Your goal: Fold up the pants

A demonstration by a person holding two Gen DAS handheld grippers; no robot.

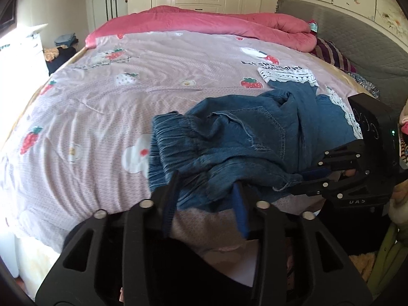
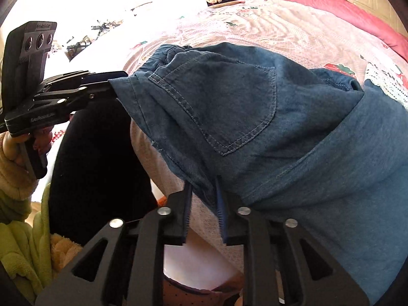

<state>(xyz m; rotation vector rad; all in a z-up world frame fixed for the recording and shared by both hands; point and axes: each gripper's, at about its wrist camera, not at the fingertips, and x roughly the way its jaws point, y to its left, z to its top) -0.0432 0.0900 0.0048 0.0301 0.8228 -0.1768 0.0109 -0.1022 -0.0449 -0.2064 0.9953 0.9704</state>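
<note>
A wide bed point(image 1: 76, 117) covered in a pale pink quilt printed with strawberries fills the room, with a darker pink duvet point(image 1: 204, 20) bunched along its far side. Near the edge closest to the person lies a pair of blue denim pants point(image 1: 242, 137), rumpled, with the elastic waistband to the left and white lace cuffs point(image 1: 288, 75) at the far right.

The risk, as I judge it, is that the near hem lies right at the mattress edge. If both tools let go while the cloth is bunched, it may slump over the side or settle in creases, spoiling the fold.

The left tongs point(image 1: 204, 196) are partly spread, the denim edge lying between the blue pads without being squeezed. The right tongs point(image 2: 204, 204) stand only narrowly apart, straddling a hanging fold of denim; the pads appear close to the cloth but not clamped on it.
</note>
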